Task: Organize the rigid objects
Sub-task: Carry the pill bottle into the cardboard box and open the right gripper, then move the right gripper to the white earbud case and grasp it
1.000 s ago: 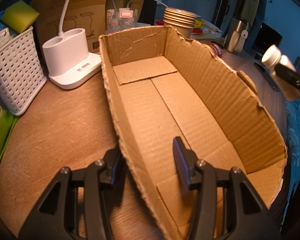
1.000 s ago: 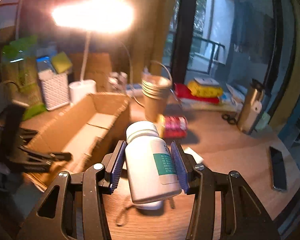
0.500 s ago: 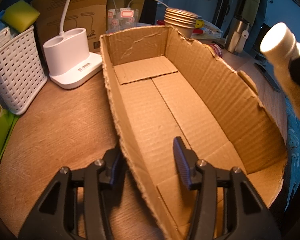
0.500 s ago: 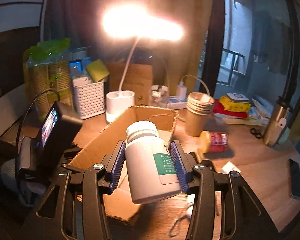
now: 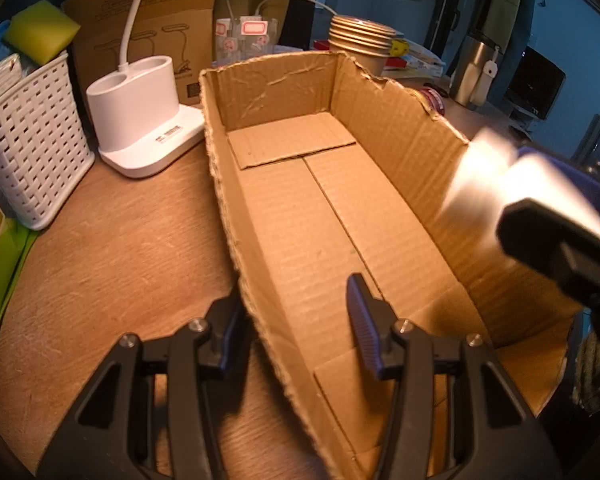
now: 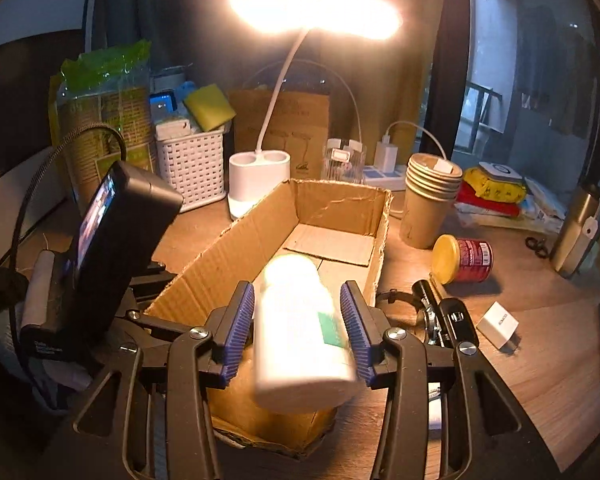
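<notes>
Right now the white plastic pill bottle with a green label (image 6: 300, 332) hangs cap-forward between the blue ribbed pads of the right tongs (image 6: 298, 332), which clamp its sides, over the near end of the long open cardboard box (image 6: 332, 208), presumably so it can be set down inside. The box floor shows bare. The left tongs (image 5: 296, 324) straddle the box's near side wall, one pad outside and one inside, closed narrow on the cardboard, I'd say to keep the light box from sliding on the wooden bench (image 5: 112, 248). A red can with a yellow lid (image 6: 462, 258) lies on its side beside the box, probably next.
</notes>
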A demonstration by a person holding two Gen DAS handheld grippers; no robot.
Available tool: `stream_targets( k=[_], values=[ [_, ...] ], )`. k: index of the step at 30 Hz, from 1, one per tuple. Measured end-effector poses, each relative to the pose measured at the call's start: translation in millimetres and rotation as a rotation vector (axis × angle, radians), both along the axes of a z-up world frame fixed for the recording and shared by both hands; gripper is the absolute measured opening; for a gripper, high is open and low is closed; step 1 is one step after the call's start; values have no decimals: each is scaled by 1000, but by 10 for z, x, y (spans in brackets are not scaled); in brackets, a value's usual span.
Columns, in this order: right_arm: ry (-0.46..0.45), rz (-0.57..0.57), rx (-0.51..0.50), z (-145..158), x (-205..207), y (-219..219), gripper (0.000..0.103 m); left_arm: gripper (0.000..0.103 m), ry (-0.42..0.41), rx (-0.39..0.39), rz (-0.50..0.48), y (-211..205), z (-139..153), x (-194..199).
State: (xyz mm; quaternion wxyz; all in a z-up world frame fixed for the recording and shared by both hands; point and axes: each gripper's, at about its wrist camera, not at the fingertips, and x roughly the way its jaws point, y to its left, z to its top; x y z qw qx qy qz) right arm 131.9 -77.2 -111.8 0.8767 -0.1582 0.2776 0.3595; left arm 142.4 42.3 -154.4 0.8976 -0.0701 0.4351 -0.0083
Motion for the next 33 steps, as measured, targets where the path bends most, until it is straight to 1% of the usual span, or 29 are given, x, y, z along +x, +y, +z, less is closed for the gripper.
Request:
stream_targets(
  k=[5, 15, 20, 33],
  values=[
    [12, -13, -1, -48, 24, -22, 48, 50, 0, -2, 0, 0, 1, -10],
    [18, -19, 17, -20, 28, -62, 48, 50, -1, -2, 0, 4, 2, -16],
    [13, -32, 39, 45, 32, -142, 48, 50, 0, -2, 0, 4, 2, -16],
    [-1, -161, 104, 211, 173, -632, 50, 50, -1, -2, 0, 5, 1, -15]
  ],
)
